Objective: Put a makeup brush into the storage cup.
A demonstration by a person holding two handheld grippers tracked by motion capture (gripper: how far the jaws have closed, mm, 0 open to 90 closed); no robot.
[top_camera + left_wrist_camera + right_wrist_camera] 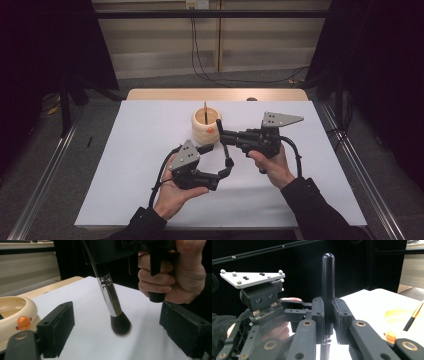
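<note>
Two grippers meet just in front of the cream holder, which serves as the landmark. The right gripper, close beside the holder on its right, has its jaws pressed together on the black handle of a makeup brush, so the brush hangs slanting down with its dark bristle head just above the white table cover, a little nearer the person than the holder. In the right gripper view the handle's rounded end stands up between the clamped pads. The left gripper, lower and nearer the person than the holder, stands with its jaws spread to either side of the bristle head, touching nothing. A thin stick with a gold band, possibly another brush, leans inside the holder; the high view is too small to be sure.

By my reading the brush is light and stiff along its handle and shiny metal collar, and that collar looks slippery. The bristles are soft and would splay or bend if pinched, so the better hold is on the handle or collar above the tuft, squeezed gently. With so little weight, a firm squeeze is not needed
</note>
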